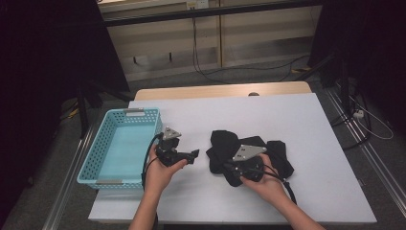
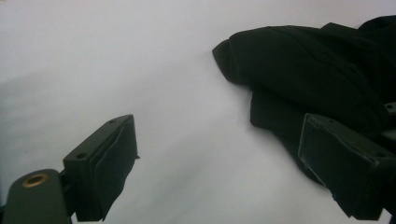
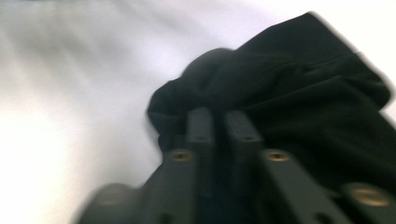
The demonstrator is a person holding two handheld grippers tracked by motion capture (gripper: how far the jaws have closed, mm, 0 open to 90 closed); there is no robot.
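Note:
A crumpled black cloth (image 1: pixel 225 141) lies on the white table (image 1: pixel 268 115), right of centre. My right gripper (image 1: pixel 231 168) sits at the cloth's near edge. In the right gripper view its jaws (image 3: pixel 219 119) stand close together, shut on a bunched fold of the black cloth (image 3: pixel 289 79). My left gripper (image 1: pixel 191 155) is held left of the cloth, pointing toward it, a short gap away. In the left gripper view the left gripper (image 2: pixel 219 172) is wide open with bare table between its jaws. The black cloth (image 2: pixel 303 74) lies beyond its right jaw.
A light blue perforated basket (image 1: pixel 91 158) stands at the table's left edge, with nothing visible inside. Dark stands and cables surround the table on the floor. Bare table stretches behind and to the right of the cloth.

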